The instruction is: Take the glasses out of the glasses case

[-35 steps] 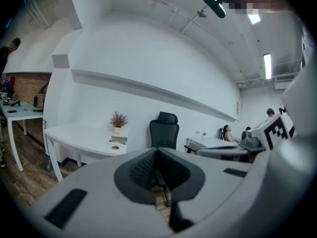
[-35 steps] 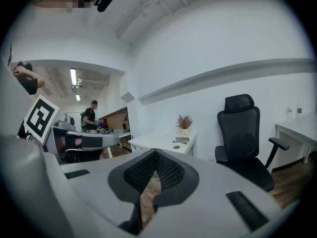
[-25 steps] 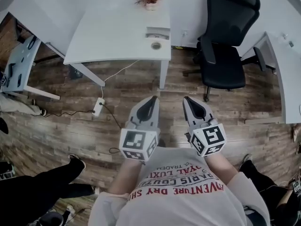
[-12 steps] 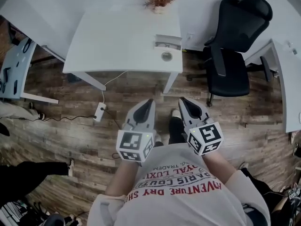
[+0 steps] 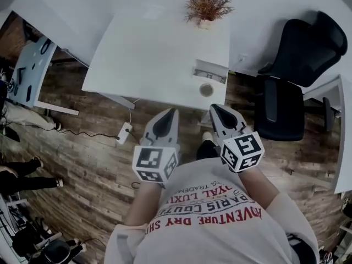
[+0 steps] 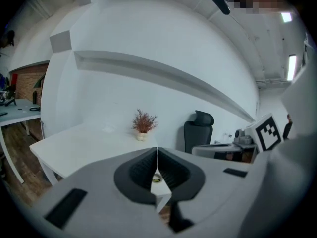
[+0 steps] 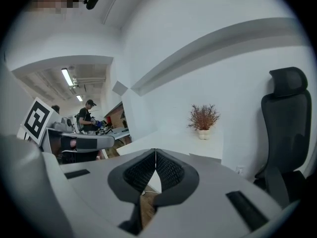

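**Glasses case not reached yet: person has walked up to the worktop**

Glasses case looks to be the small grey box near the right front corner of the white worktop, with a small round object just in front of it. It is too small to tell whether the lid is open. No glasses are visible.

Change over the last second: the worktop has come much nearer in the head view. It was well ahead across the wood floor. Now the tips of the left gripper and right gripper sit right at its near edge, side by side. The right one is nearest the case but not touching it.

Both grippers have their jaws pressed together with nothing between them, as each gripper view shows. The potted plant stands at the far edge, and the office chair is off to the right.

Judgement: this is still the approach and the task proper has not started. Next the jaws need to open, then one gripper steadies the case while the other lifts the glasses out.
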### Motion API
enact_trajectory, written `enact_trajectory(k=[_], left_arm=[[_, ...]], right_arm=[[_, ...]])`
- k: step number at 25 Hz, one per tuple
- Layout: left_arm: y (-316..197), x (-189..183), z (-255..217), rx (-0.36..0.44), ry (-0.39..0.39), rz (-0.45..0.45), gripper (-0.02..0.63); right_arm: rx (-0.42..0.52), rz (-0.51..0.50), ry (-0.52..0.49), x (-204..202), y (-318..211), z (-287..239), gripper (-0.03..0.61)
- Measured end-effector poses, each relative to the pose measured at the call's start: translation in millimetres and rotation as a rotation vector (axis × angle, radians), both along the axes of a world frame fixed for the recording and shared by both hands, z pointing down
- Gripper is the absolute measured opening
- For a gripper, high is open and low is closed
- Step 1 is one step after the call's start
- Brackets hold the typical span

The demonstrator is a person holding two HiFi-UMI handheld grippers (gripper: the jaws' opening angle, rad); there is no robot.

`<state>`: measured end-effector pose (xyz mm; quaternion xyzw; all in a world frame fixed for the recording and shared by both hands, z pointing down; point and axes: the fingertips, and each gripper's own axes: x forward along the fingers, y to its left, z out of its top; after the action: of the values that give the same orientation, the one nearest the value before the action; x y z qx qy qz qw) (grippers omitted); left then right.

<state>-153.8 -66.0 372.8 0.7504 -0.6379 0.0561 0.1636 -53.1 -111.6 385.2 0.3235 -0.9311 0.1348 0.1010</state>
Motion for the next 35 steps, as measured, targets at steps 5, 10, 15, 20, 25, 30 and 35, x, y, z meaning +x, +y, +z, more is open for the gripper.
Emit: enact_trajectory(k=[5, 10, 15, 20, 25, 30, 35], left_arm=[[-61, 0, -3, 0.003, 0.036, -0.055, 0.008], [-108, 4, 8, -0.039, 0.028, -0.075, 0.008], [-141, 0, 36, -0.128, 0.035, -0.05, 0.008], [-170, -9, 62, -0.21, 0.008, 0.033, 0.008], [-194, -4, 86, -0.269, -0.018, 0.16, 0.008], [-204, -7, 118, -0.338, 0.003, 0.224, 0.008], [-205, -8, 140, -0.386, 0.057, 0.234, 0.008]], right_arm=[[0.014, -0.06, 0.028, 2, -63, -4, 0.012], [-0.027, -0.076, 0.042, 14, -114, 10, 0.014], [-0.107, -0.138, 0.176, 8, -138, 53, 0.014], [-0.117, -0.149, 0.295, -7, -154, 80, 0.014], [-0.153, -0.089, 0.322, -16, -174, 104, 0.014], [-0.198, -0.182, 0.432, -28, -179, 146, 0.018], [-0.202, -0.246, 0.516, -35, -184, 172, 0.15]])
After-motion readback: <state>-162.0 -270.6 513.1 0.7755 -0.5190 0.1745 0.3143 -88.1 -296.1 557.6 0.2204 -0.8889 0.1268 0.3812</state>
